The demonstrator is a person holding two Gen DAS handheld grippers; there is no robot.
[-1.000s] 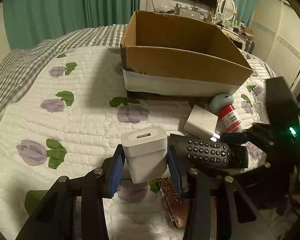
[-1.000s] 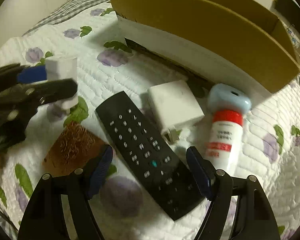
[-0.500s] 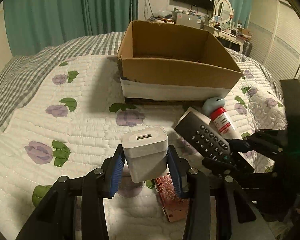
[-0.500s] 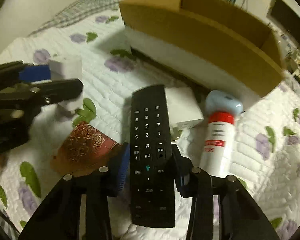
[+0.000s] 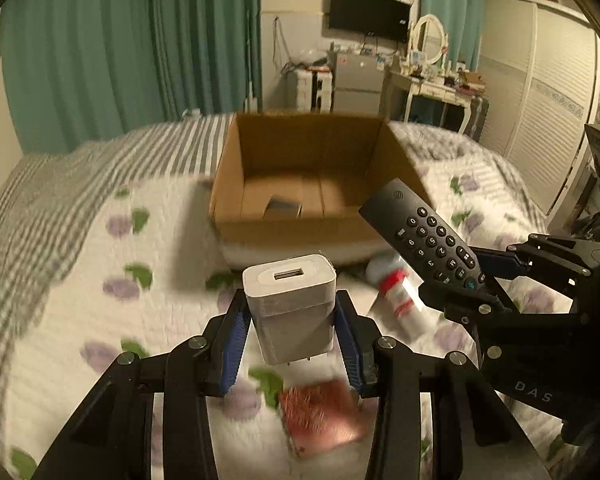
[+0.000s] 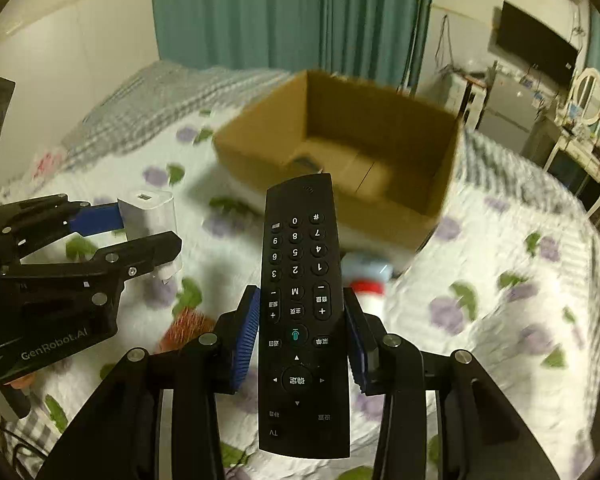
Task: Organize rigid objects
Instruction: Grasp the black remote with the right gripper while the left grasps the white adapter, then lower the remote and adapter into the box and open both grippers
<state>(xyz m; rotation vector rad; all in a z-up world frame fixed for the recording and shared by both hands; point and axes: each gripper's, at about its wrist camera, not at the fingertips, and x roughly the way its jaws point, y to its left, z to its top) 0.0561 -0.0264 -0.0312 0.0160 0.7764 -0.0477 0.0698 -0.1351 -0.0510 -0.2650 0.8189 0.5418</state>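
My left gripper (image 5: 292, 344) is shut on a white USB charger block (image 5: 290, 308) and holds it above the quilt, short of the open cardboard box (image 5: 300, 232). My right gripper (image 6: 300, 332) is shut on a black remote control (image 6: 300, 312), lifted and pointing toward the box (image 6: 380, 204). The remote also shows in the left wrist view (image 5: 424, 236), to the right of the charger. A dark flat item (image 5: 282, 209) lies on the box floor. A white bottle with a red band (image 5: 400, 292) lies on the quilt by the box front.
A reddish patterned card (image 5: 320, 416) lies on the flowered quilt (image 5: 100, 280) under my left gripper. A dresser with a mirror (image 5: 428, 76) and a wall TV (image 5: 370, 20) stand beyond the bed. Green curtains (image 5: 140, 40) hang at the back left.
My right gripper closed on the remote and lifted it off the quilt. Both grippers rose with their objects, so the box's inside has come into view.
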